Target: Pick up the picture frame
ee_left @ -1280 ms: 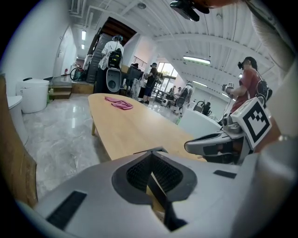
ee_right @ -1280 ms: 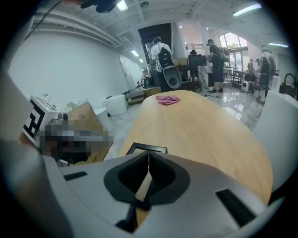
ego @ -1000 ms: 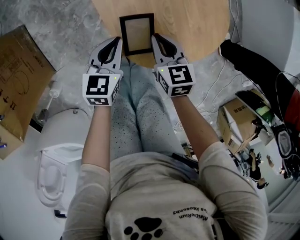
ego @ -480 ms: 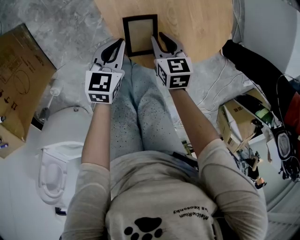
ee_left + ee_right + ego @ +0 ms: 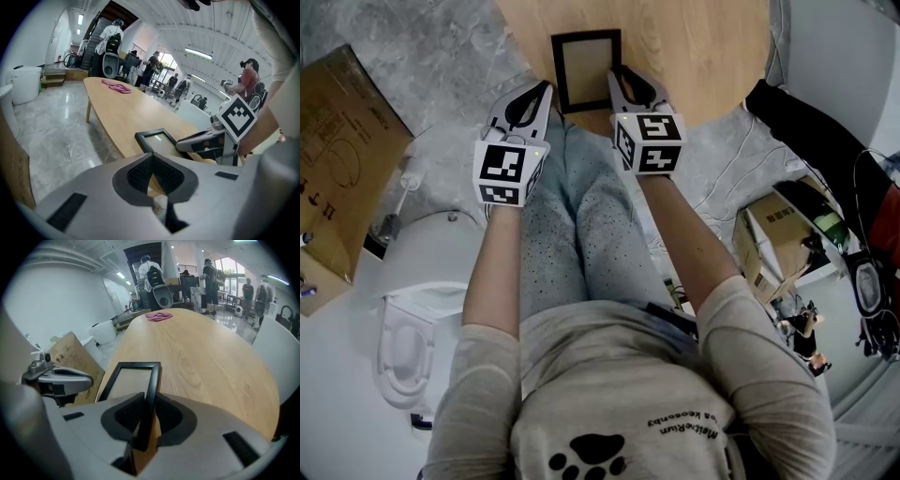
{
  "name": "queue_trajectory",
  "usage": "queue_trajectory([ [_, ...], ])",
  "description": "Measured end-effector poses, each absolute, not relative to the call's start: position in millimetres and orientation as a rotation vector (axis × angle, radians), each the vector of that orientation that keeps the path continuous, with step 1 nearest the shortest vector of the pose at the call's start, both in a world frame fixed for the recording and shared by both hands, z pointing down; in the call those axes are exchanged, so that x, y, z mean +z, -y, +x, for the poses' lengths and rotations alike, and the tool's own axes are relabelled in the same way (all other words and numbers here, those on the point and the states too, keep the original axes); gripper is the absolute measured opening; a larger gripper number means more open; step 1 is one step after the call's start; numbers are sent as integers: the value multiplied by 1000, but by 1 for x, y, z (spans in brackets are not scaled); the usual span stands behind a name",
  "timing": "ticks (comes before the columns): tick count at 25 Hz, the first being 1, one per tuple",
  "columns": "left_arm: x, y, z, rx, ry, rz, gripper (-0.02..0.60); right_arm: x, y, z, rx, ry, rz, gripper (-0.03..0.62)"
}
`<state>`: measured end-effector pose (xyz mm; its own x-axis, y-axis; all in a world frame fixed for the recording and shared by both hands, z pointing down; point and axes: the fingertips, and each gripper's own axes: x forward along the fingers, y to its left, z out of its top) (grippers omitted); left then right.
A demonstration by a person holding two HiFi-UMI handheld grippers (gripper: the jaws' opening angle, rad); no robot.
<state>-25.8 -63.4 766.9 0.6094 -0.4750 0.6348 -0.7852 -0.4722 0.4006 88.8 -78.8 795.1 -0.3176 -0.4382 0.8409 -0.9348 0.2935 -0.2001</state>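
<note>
A black picture frame point(image 5: 586, 70) with a pale insert lies flat on the wooden table point(image 5: 694, 47), close to its near edge. My right gripper point(image 5: 617, 75) comes down on the frame's right side. In the right gripper view the frame's right bar point(image 5: 153, 380) runs between the pads, and the right gripper point(image 5: 148, 401) is shut on it near the corner. My left gripper point(image 5: 545, 87) hovers just left of the frame, apart from it. In the left gripper view its pads meet with nothing between them point(image 5: 151, 160), and the frame point(image 5: 157, 139) lies ahead to the right.
A cardboard box point(image 5: 337, 169) stands on the floor at the left, with a white bin point(image 5: 422, 281) beside my leg. Dark bags and boxes point(image 5: 806, 131) crowd the right. A pink cloth point(image 5: 159, 316) lies at the table's far end, where several people stand.
Both grippers have sunk a little towards the table. The right one has tipped further down over the frame's right edge. The left stays shut and empty.
</note>
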Motion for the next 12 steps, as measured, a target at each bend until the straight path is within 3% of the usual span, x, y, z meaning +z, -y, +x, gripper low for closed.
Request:
queue_trajectory([
  [12, 780, 44, -52, 572, 992, 2072, 6, 794, 65, 54, 960, 1882, 1213, 74],
])
